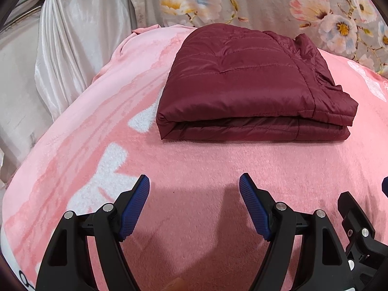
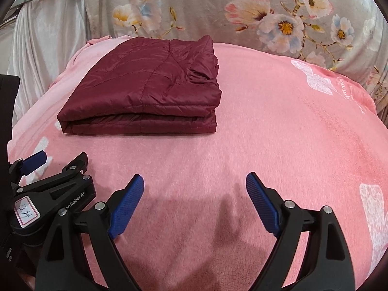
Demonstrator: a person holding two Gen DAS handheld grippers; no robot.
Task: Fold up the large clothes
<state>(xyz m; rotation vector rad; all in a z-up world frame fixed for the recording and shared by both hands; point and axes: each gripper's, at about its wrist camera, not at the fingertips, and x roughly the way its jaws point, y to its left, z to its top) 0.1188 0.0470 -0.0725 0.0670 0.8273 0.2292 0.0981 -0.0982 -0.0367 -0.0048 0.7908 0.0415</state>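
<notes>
Jacket (image 1: 245, 82): 1, folded | grippers: 2, left gripper (image 1: 194, 189) and right gripper (image 2: 195, 186) empty

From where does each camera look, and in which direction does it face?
Left wrist: sits on the left tongs, open, facing the folded maroon jacket; the right tongs' edge shows at right.
Right wrist: sits on the right tongs, open, facing the pink blanket; the left tongs show at left.
Both share the jacket, blanket, floral cloth.

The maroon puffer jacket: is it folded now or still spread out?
Folded. The maroon puffer jacket lies as a compact rectangular stack on the pink blanket, its layers visible along the near edge. Both grippers are open and clear of it.
</notes>
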